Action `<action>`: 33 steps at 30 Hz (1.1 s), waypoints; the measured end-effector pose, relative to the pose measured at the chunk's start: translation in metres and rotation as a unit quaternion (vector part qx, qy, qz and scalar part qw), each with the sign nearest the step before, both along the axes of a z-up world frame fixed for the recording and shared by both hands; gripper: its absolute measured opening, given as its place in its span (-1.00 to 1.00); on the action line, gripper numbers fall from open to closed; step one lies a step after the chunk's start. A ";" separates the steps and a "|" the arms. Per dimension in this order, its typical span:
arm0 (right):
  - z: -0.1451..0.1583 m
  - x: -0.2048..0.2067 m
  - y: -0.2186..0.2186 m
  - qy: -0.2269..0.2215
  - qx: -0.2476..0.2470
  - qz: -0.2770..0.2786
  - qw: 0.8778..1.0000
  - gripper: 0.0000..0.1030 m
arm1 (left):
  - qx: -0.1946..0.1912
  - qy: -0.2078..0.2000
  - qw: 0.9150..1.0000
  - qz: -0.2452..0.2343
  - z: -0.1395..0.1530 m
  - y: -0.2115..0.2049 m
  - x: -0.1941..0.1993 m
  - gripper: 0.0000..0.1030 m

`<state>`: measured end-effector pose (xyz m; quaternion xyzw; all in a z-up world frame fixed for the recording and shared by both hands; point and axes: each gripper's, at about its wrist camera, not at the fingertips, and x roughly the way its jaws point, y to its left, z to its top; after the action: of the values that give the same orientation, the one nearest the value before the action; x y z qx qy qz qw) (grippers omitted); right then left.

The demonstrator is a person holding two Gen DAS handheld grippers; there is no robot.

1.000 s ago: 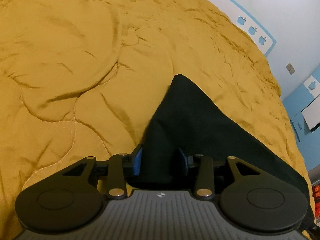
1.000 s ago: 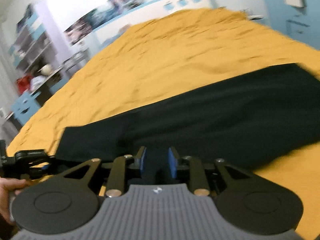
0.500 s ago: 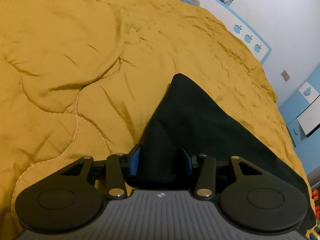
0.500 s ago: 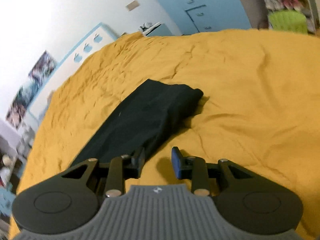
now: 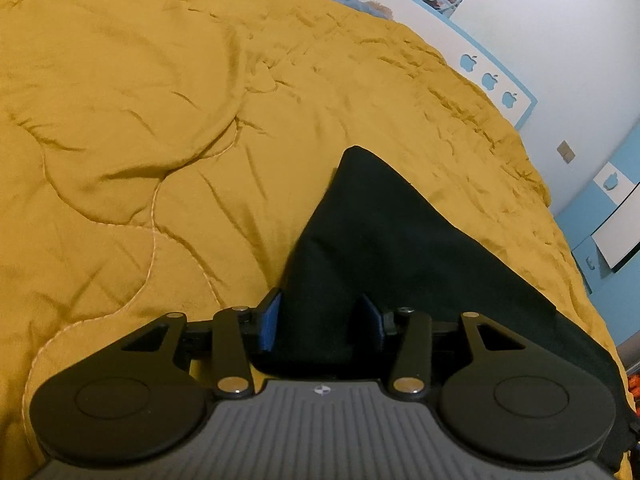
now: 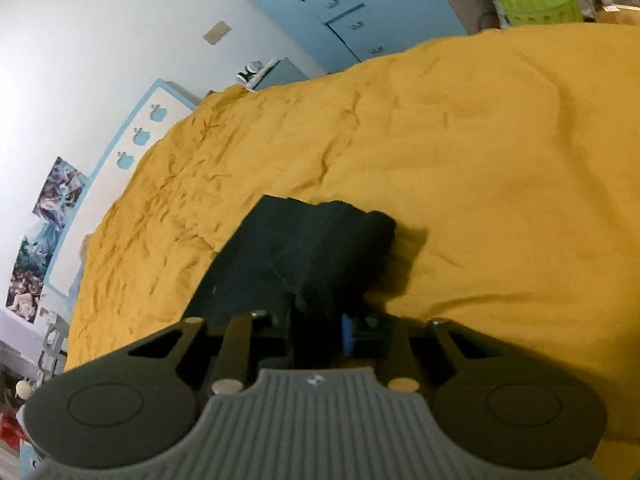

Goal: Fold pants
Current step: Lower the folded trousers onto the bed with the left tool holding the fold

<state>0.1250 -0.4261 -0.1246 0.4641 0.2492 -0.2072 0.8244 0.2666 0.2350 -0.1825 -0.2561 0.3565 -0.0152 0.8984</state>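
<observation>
Mustard-yellow quilted bedspread [image 5: 168, 128] covers the whole bed, wrinkled all over. Black pants [image 5: 384, 240] lie on it as a long dark band, one corner pointing away in the left wrist view, a bunched end [image 6: 344, 236] in the right. Left tool [image 5: 320, 320] stands half apart, black cloth filling the gap between its blue pads. Right tool [image 6: 320, 336] has just been closing and now pinches the bunched cloth.
</observation>
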 end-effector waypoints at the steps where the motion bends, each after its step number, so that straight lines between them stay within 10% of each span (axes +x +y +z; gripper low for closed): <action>1: 0.001 -0.002 -0.001 -0.001 0.000 0.000 1.000 -0.77 | 0.000 -0.002 1.000 0.000 0.000 0.000 -0.001 0.03; 10: 0.073 0.028 0.067 -0.032 -0.173 0.083 0.981 -0.82 | -0.006 -0.012 1.000 -0.001 -0.002 0.001 -0.004 0.03; 16: 0.108 0.053 0.142 -0.054 -0.277 0.175 0.943 -0.83 | -0.017 -0.016 1.000 0.000 -0.003 0.002 -0.006 0.03; 20: 0.110 0.059 0.199 -0.075 -0.354 0.259 0.895 -0.83 | -0.020 -0.017 1.000 -0.001 -0.003 0.004 -0.006 0.03; 25: 0.083 0.054 0.264 -0.101 -0.430 0.396 0.805 -0.83 | -0.022 -0.018 1.000 -0.001 -0.004 0.005 -0.007 0.03; 30: 0.033 0.056 0.304 -0.039 -0.478 0.497 0.723 -0.71 | -0.022 -0.017 1.000 -0.002 -0.004 0.005 -0.007 0.03; 33: 0.022 0.053 0.310 -0.027 -0.492 0.509 0.706 -0.49 | -0.021 -0.016 1.000 -0.003 -0.004 0.005 -0.007 0.03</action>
<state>0.1777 -0.1158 -0.1022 -0.1989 0.2882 0.1628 0.9224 0.2594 0.2401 -0.1861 -0.2733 0.3423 -0.0289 0.8985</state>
